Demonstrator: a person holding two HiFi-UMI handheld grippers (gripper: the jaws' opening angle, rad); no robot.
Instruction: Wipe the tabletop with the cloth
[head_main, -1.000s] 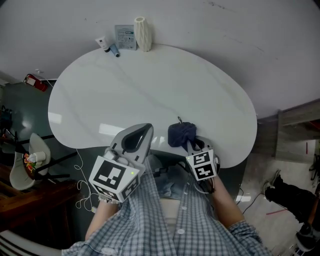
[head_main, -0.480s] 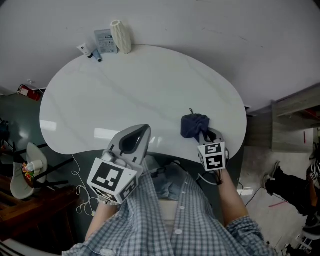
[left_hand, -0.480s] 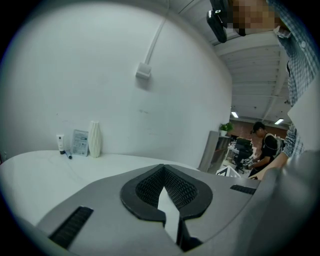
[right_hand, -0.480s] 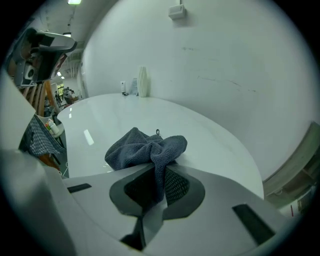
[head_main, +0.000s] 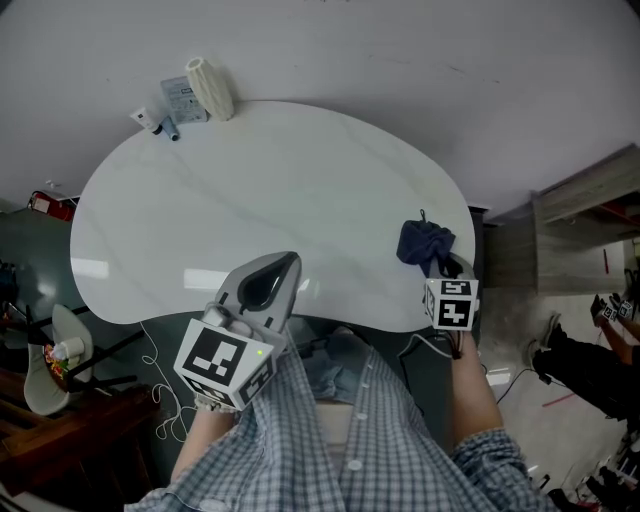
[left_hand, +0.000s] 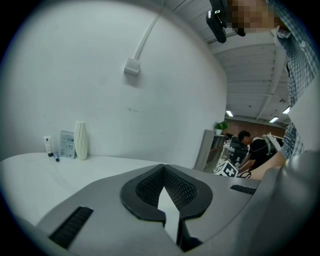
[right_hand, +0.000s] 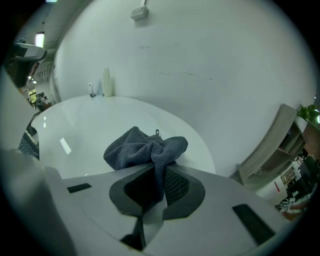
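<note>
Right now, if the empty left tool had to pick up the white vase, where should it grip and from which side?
Grip the vase around its mid-body, coming from the open near side of the table: it stands upright close to the wall, with a packet beside it.

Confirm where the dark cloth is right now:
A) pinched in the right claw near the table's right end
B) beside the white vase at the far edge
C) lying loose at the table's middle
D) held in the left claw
A: the right gripper view shows the cloth pinched in the right claw, and the head view puts it near the right end of the table.
</note>
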